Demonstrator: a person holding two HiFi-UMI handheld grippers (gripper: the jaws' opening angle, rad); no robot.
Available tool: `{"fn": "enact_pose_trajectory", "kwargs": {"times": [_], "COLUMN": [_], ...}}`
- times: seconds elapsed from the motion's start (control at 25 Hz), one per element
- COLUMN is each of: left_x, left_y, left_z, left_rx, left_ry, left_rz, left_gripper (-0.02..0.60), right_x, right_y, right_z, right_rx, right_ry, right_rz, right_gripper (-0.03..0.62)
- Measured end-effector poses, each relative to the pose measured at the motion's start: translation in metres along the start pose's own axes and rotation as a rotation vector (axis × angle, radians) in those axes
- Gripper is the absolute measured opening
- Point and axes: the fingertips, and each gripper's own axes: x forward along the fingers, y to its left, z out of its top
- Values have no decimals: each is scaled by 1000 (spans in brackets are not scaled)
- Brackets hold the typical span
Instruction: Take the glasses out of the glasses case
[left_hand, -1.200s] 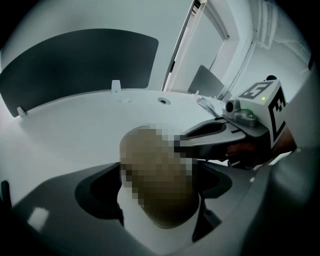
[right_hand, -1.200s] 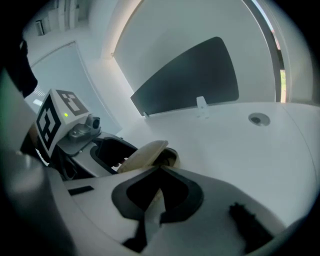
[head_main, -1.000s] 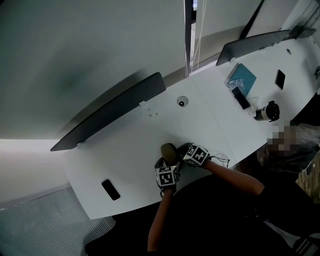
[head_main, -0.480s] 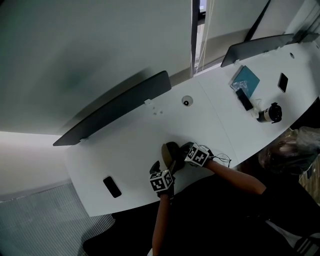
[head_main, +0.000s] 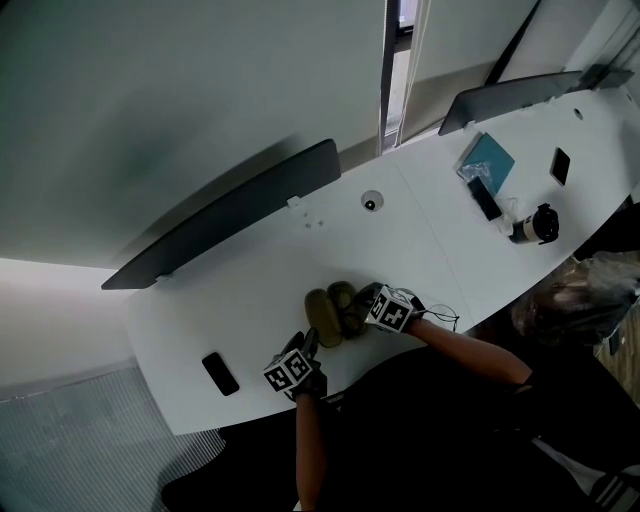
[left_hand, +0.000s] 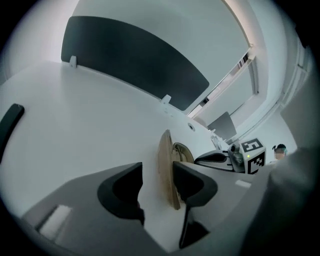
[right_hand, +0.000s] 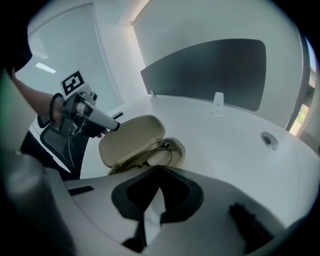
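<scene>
The left gripper (left_hand: 157, 169) has its fingers (left_hand: 122, 192) partly apart, and they have just been closing. The edge of the lid (left_hand: 166, 165) of the glasses case (head_main: 335, 312) stands between them, close against one finger with a clear gap at the other, so they are not clamped on it. The right gripper (right_hand: 159, 172) has its fingers (right_hand: 177, 192) pressed together on nothing. Their tip is just short of the near rim of the case's lower half (right_hand: 175, 149), and I cannot tell whether it touches. The case lies open on the white surface (head_main: 250, 290), lid swung back beside the lower half, so the opening step looks done. The glasses (right_hand: 155, 152) lie folded inside the lower half, with neither gripper on them. By my reading the removal itself is all still to do: one gripper steadies the case, the other opens, takes the thin frame and lifts it clear. A dark phone (head_main: 220, 373) lies well apart, toward the surface's edge.
</scene>
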Motion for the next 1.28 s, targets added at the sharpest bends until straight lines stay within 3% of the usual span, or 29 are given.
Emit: {"fn": "enact_pose_trajectory", "kwargs": {"times": [0.24,0.4,0.48,0.68,0.88,1.12,1.28], "left_x": [12,16,13,-6,-31,-53,-66], "left_y": [12,20,19,-6,-22,-24,-17], "left_z": [-15,-20,-22,-18,-21,-30,-31], "left_rx": [-105,-281,-327,-249,-271,-250,-260], "left_ry": [30,-22,-44,-67,-125,-161,-195], "left_rz": [-73,-135,-152,-195,-273,-317,-334], "left_gripper": [66,66,91,86,89,80,77], "right_x": [2,3,3,-4,-2,19,41], "right_y": [4,2,2,4,24,46,41], "right_z": [0,-2,-2,15,36,42,27], "right_rx": [-50,-46,0,251,414,442,508], "right_ry": [45,58,55,10,-11,87,182], "right_rz": [0,6,18,62,161,205,168], "right_gripper": [6,6,5,6,8,66,80]}}
